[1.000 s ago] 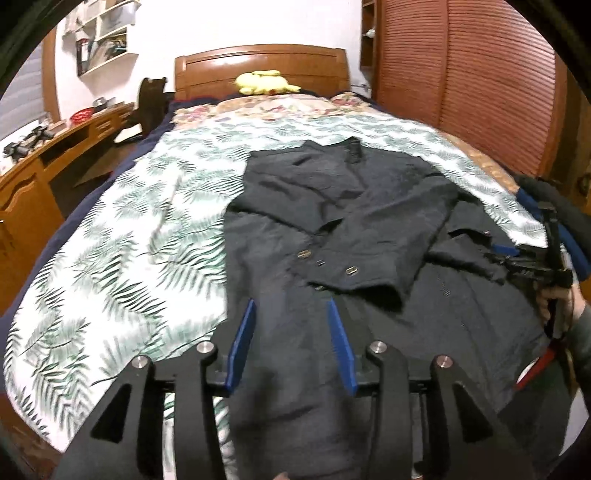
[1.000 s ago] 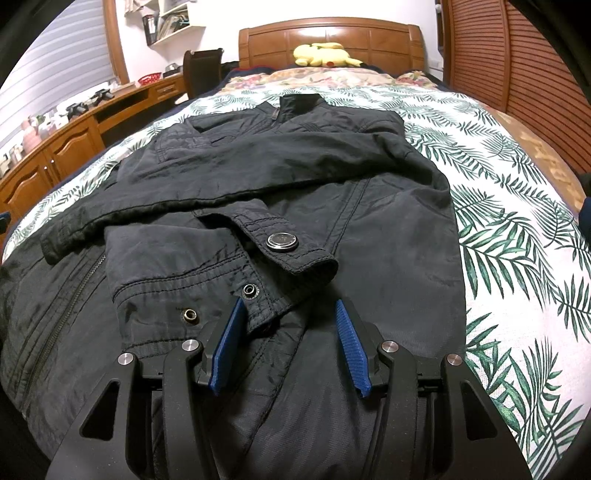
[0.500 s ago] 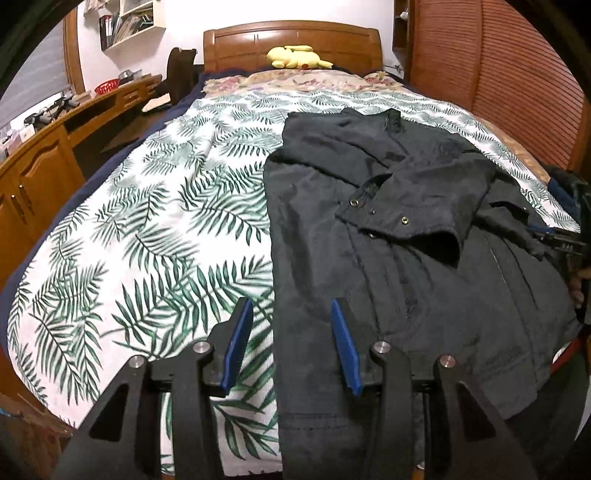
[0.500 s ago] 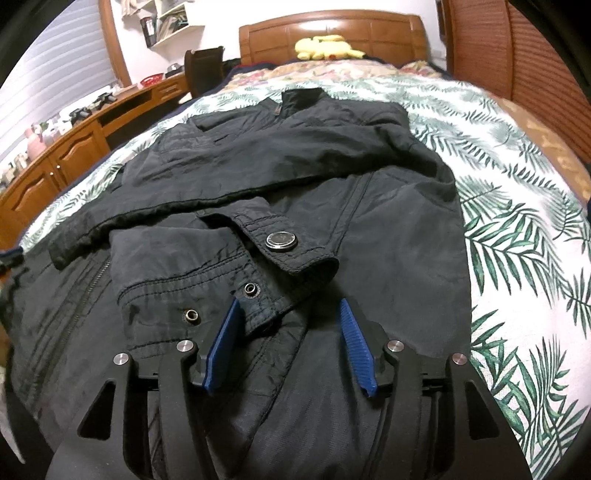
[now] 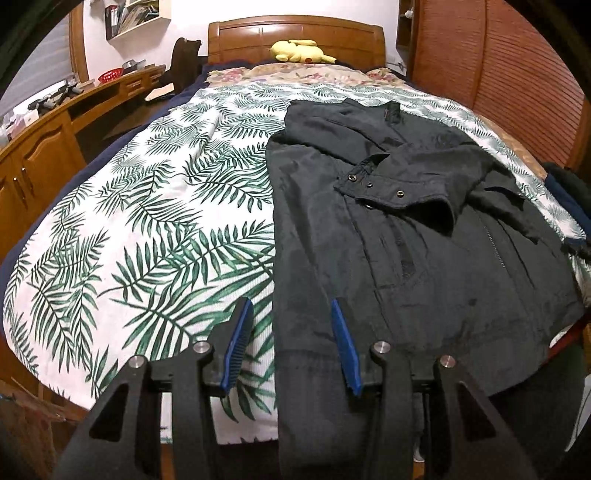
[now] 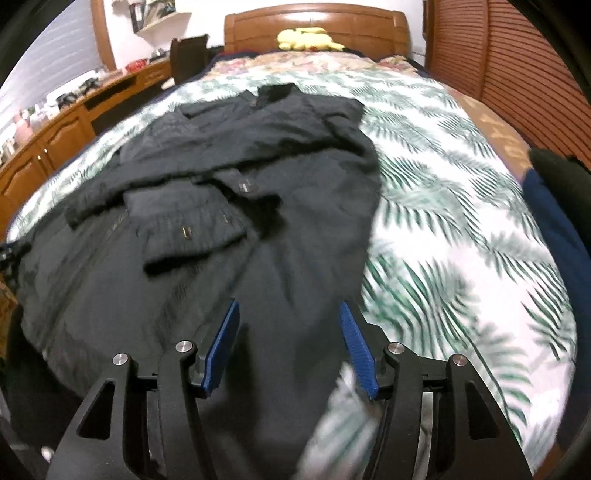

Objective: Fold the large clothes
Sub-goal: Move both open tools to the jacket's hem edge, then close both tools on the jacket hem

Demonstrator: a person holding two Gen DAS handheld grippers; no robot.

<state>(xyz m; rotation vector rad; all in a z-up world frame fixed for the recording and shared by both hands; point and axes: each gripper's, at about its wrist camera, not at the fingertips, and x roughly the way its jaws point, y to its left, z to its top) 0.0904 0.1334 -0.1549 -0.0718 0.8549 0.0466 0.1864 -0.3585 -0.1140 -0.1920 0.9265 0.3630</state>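
A large black jacket (image 5: 388, 236) lies on the bed, collar toward the headboard, both sleeves folded across its front, snap cuff on top. It also shows in the right wrist view (image 6: 258, 206), blurred. My left gripper (image 5: 290, 343) is open and empty, above the jacket's lower left hem corner at the bed's foot edge. My right gripper (image 6: 290, 343) is open and empty, above the jacket's lower right hem.
The bed (image 5: 147, 221) has a white cover with green fern print. A wooden headboard (image 5: 295, 35) with a yellow plush toy (image 5: 301, 51) is at the far end. A wooden desk and cabinets (image 5: 40, 144) run along the left. Slatted wardrobe doors (image 5: 517, 74) stand on the right.
Both grippers have pulled back toward the foot of the bed. The left one moved left to the hem's left edge; the right one left the cuff and moved right toward the hem.
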